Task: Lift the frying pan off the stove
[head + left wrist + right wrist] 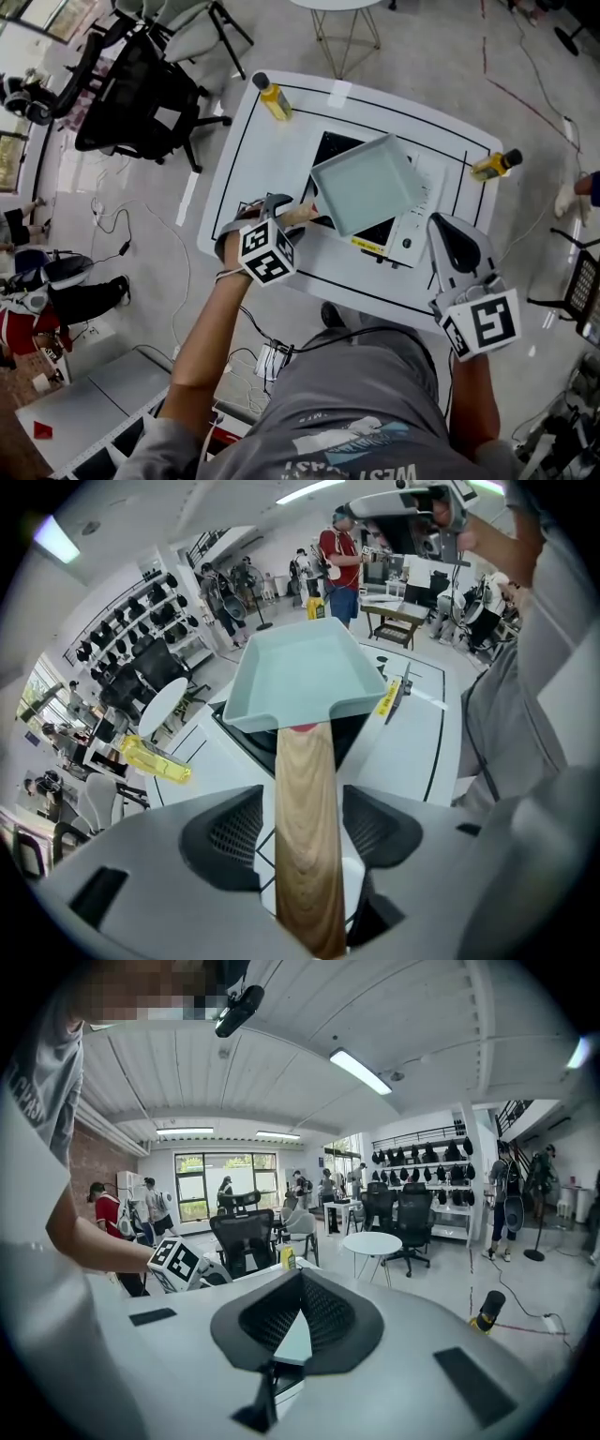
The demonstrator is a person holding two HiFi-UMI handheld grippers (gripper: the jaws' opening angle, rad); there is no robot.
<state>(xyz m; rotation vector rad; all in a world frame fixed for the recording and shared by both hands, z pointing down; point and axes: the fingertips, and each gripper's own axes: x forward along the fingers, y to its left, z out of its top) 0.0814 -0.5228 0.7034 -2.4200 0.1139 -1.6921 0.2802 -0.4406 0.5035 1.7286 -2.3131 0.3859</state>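
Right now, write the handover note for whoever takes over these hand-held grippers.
Left hand-held gripper: jaws around the wooden handle of the frying pan; a firm grip is unconfirmed.
Right hand-held gripper: shut, empty, by the near right edge of the table.
Pan sits over the stove; cannot tell whether it is clear of it.
Done: handle reached.
Left: confirm the grip, lift the pan clear.
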